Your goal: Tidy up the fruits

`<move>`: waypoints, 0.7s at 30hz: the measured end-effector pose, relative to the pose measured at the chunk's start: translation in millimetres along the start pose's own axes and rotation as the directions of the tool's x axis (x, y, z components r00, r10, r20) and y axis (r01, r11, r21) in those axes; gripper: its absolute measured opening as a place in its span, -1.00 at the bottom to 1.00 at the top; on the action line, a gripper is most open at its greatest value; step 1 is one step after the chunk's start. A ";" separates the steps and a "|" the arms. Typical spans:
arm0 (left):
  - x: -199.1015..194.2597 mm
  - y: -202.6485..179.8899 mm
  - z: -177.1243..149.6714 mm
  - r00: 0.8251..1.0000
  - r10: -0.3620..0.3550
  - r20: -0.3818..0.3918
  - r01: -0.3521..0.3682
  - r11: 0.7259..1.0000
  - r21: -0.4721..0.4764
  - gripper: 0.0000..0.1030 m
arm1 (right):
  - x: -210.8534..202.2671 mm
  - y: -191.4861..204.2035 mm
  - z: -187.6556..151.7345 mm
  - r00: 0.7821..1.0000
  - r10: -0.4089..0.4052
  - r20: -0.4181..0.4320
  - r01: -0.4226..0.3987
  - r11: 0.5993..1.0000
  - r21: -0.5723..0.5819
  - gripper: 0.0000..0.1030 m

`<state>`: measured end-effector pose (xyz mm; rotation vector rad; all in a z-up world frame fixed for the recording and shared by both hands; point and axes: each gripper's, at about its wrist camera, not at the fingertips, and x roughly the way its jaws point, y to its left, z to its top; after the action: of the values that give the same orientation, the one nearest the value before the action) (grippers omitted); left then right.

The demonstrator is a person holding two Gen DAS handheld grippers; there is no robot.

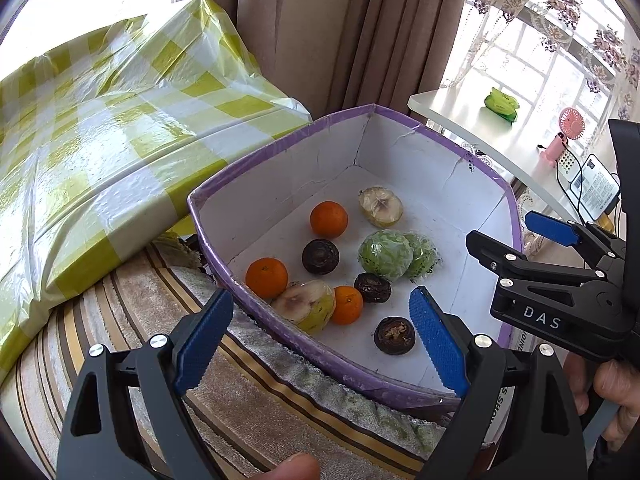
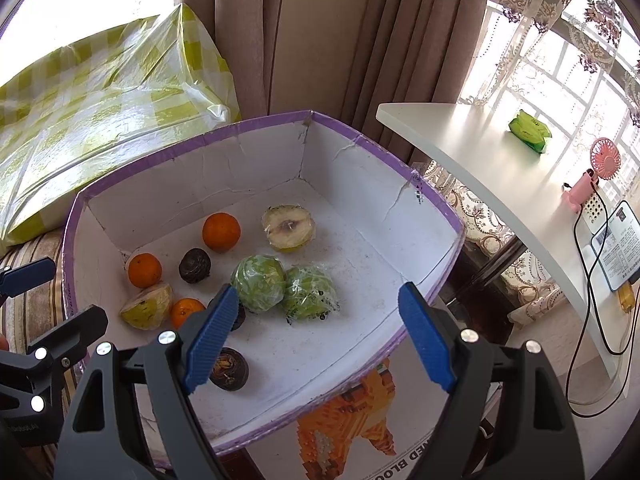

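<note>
A sunlit room with beige curtains (image 2: 320, 40) and a lace-curtained window; a white table (image 2: 480, 168) stands to the right of a large white cardboard box with purple-taped rim (image 2: 192, 144), which rests on a striped brown velvet cushion (image 1: 120, 320). Left of the box lies a bundle wrapped in yellow-and-white checked plastic (image 1: 100, 120).

All the fruit sits loose on the box floor, mixed rather than grouped. Three small oranges (image 1: 329, 219) lie toward the box's left wall, one deeper in and two nearer its front rim. Two halved pale fruits in cling film (image 1: 380, 206) lie apart, one deep in the box, one against the front rim. Two film-wrapped green round fruits (image 1: 386, 255) touch each other at the box's centre. Three dark brown wrinkled fruits (image 1: 320, 256) are scattered between them.

The left gripper (image 1: 320, 338) hovers over the box's front rim, jaws spread wide and holding nothing. The right gripper (image 2: 320, 334) hangs over the box's right side, jaws likewise wide apart and empty, seemingly so either can drop onto a fruit. Whether sorting is just starting or the box is the fruits' final home cannot be told.
</note>
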<state>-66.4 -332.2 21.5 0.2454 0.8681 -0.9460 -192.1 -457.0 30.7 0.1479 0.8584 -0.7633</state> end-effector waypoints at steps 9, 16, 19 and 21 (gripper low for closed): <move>0.1 -0.9 -0.3 1.000 -0.002 -0.001 0.002 1.000 0.003 0.69 | 0.7 -0.4 0.1 1.000 0.003 -0.002 -0.003 1.000 0.002 0.60; 0.3 -1.3 -0.4 1.000 -0.002 -0.001 0.002 1.000 0.003 0.69 | 0.6 0.4 -0.5 1.000 0.005 -0.003 -0.005 1.000 0.005 0.60; 0.4 -1.5 -0.5 1.000 -0.002 -0.001 0.002 1.000 0.004 0.69 | 0.7 0.1 -0.4 1.000 0.004 -0.003 -0.004 1.000 0.005 0.60; 0.8 -1.8 -0.4 1.000 -0.001 -0.001 0.001 1.000 0.003 0.69 | 0.4 0.6 -0.5 1.000 0.004 -0.004 -0.004 1.000 0.008 0.60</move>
<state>-67.8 -333.6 21.0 0.2478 0.8678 -0.9486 -191.7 -456.6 29.9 0.1581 0.8586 -0.7629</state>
